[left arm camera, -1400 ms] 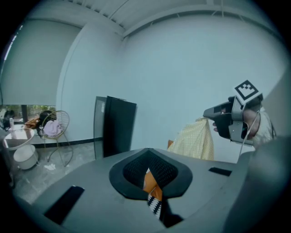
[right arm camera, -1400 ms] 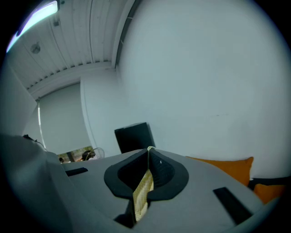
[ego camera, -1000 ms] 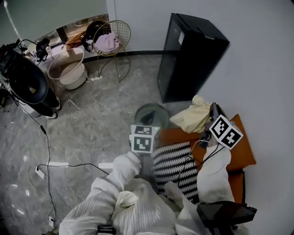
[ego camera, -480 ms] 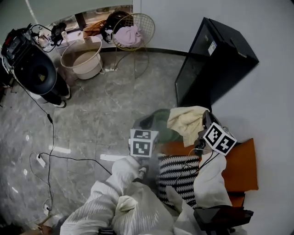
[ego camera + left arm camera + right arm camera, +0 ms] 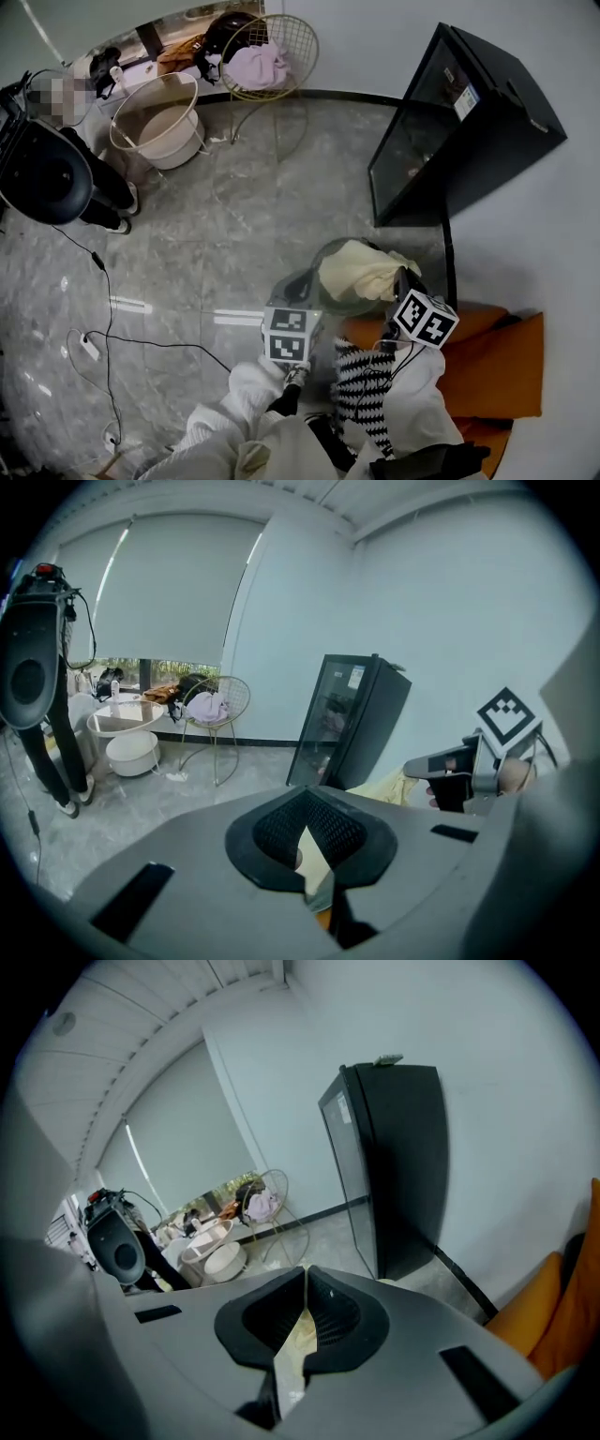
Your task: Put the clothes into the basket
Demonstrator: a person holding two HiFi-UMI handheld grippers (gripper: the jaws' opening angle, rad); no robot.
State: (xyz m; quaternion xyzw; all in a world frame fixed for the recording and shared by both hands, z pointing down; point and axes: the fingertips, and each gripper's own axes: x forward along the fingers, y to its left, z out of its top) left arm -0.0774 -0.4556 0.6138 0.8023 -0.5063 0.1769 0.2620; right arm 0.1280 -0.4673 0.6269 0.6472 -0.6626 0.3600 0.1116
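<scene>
Pale yellow garment (image 5: pixel 361 270) | bunched over the grey basket (image 5: pixel 320 253) | right gripper (image 5: pixel 304 1283) clamped on it | left gripper (image 5: pixel 307 808) beside the basket, jaws together

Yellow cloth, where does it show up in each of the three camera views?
Head view: yellow cloth lower centre, overlapping the basket.
Left gripper view: just right of centre, low.
Right gripper view: bottom centre, pinched between the jaws.
Shared landmark: the black fridge, seen in all three.
</scene>
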